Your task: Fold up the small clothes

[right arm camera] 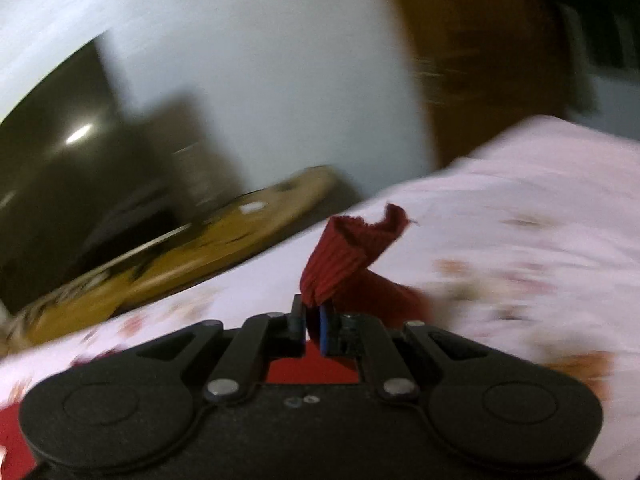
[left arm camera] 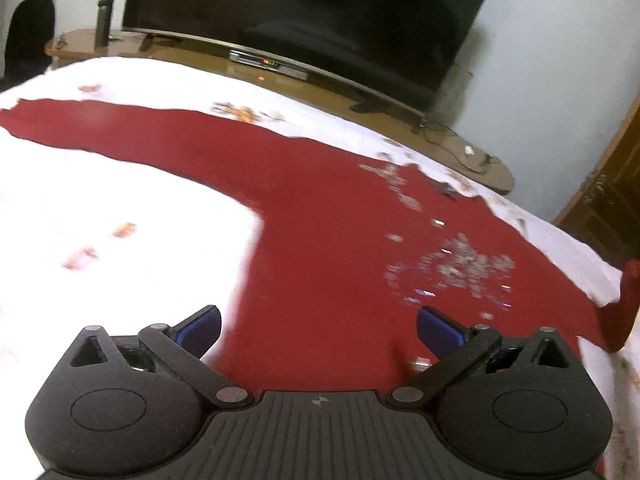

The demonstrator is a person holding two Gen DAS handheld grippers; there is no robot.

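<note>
A dark red sweater (left arm camera: 320, 216) with silvery sequins on its chest lies spread on a white flowered bedsheet (left arm camera: 120, 208). One sleeve stretches away to the far left. In the left wrist view my left gripper (left arm camera: 318, 326) hovers open over the sweater's body, nothing between its blue pads. At the right edge of that view the other sleeve (left arm camera: 624, 308) is lifted off the bed. In the right wrist view my right gripper (right arm camera: 310, 322) is shut on that sleeve's ribbed cuff (right arm camera: 344, 256), which stands up above the jaws.
A large dark television (left arm camera: 312, 12) stands on a wooden stand (left arm camera: 280, 80) just beyond the bed's far edge, with a dark bottle (left arm camera: 105, 20) at its left. A wooden door (left arm camera: 608, 200) is at the right. The right wrist view is blurred.
</note>
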